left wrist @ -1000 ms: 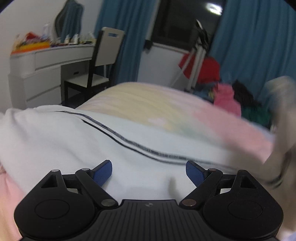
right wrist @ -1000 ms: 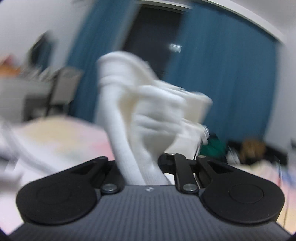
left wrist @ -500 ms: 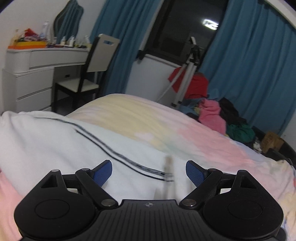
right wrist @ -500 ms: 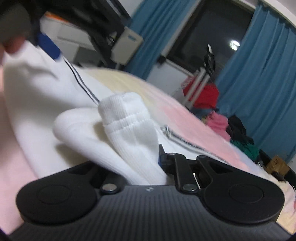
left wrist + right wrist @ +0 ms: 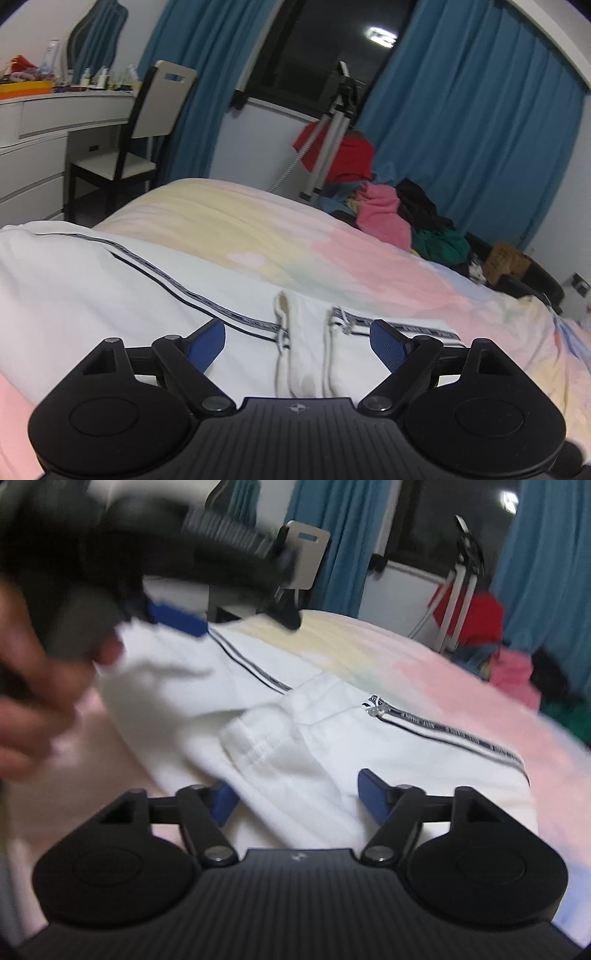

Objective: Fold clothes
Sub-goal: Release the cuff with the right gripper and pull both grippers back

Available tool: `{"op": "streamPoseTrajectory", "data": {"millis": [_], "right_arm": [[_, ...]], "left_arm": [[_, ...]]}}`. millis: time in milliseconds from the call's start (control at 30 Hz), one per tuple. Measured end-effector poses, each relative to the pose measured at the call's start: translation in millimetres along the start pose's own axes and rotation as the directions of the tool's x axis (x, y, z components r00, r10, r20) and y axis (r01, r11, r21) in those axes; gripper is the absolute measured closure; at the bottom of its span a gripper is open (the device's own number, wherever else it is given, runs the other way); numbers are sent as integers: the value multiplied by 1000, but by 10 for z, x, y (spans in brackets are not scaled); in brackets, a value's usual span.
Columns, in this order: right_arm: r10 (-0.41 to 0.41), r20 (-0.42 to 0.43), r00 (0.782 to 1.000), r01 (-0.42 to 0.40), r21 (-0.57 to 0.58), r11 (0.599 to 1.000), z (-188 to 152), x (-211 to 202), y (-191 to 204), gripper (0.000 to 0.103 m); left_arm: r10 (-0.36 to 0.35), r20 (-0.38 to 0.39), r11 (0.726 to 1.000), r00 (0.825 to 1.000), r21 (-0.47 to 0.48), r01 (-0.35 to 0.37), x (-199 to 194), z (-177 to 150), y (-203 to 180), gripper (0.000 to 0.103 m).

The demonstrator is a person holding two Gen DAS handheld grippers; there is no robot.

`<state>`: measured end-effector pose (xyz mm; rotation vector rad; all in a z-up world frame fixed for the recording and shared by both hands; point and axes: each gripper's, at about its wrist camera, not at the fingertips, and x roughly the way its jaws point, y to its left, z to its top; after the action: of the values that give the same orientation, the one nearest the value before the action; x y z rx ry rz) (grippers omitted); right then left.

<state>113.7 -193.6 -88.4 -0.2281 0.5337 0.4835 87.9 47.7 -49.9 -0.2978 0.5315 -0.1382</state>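
One fold is down, by the look of it: the white garment (image 5: pixel 110 291) lies on the bed (image 5: pixel 229 225), across the left and centre of the left wrist frame, with a sleeve (image 5: pixel 280 753) doubled onto its body. Left of centre your left tool (image 5: pixel 297 345) hangs released, blue pads wide apart with nothing between them, just cloth and two drawstrings below. Your right tool (image 5: pixel 297 794) has just been opening; the ribbed cuff sits between its pads, but they don't press on it, so it's let go. My read: further folds and squaring up are left, plus the clothes pile (image 5: pixel 399 218) at right.

View differences: only the right wrist view shows the folded cuff, and your hand (image 5: pixel 26 686) on the blurred left tool at upper left. Only the left view shows the drawstrings and that pile sharply.
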Motion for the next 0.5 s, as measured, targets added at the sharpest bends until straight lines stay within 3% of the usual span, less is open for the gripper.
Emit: {"op": "streamPoseTrajectory", "data": {"millis": [100,233,367,500], "right_arm": [[14,29,999,-19,166,986,-17,-376,-134,31],[-135,0,991,126,344,930,-60,-598,-405,30],[-229,-53,972,230,417,879,-166,-537,-641,30],[-249,-159,955,294,428,855,-363,-312,-739,31]], "left_arm": [[-18,-17,999,1000,39,18,-39,-71,-82,16],[-24,-55,990,998,141,31,-67,-224,-252,16],[38,-123,970,992,242,-7,67,-444,-417,16],[128,-196,946,972,319,-61,315,-648,-444,16]]}}
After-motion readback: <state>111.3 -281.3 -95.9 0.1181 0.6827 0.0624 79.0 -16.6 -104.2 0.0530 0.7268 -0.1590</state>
